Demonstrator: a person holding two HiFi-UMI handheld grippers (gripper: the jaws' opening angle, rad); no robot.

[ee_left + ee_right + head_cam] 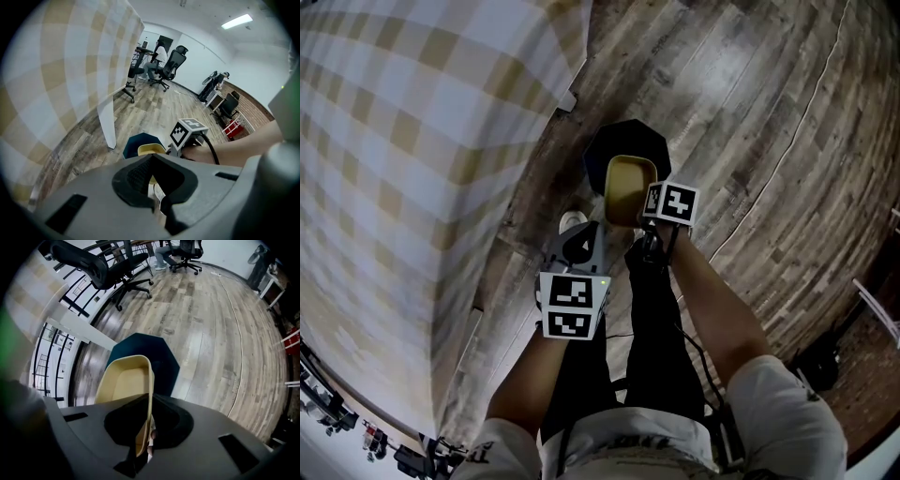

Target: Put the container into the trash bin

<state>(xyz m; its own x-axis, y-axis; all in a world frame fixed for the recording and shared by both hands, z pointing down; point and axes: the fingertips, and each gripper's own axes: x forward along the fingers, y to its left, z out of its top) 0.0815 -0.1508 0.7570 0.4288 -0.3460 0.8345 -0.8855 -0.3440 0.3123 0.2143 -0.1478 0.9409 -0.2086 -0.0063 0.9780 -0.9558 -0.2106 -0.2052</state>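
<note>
A tan, tray-like container [628,186] hangs tilted over a dark, open-topped trash bin [624,142] that stands on the wood floor. My right gripper [643,217] points steeply down and is shut on the container's side wall. In the right gripper view the wall [146,394] runs edge-on between the jaws, and the bin [157,352] lies just beyond it. My left gripper [579,246] hovers beside and below the right one with its jaws shut on nothing. From the left gripper view the container [150,149] and the bin [137,140] show past the jaws.
A table with a checked cloth [403,169] fills the left side; its white leg [108,124] stands close to the bin. A white shoe [572,222] is near the bin. Office chairs [96,266] and a floor cable [236,319] lie farther off.
</note>
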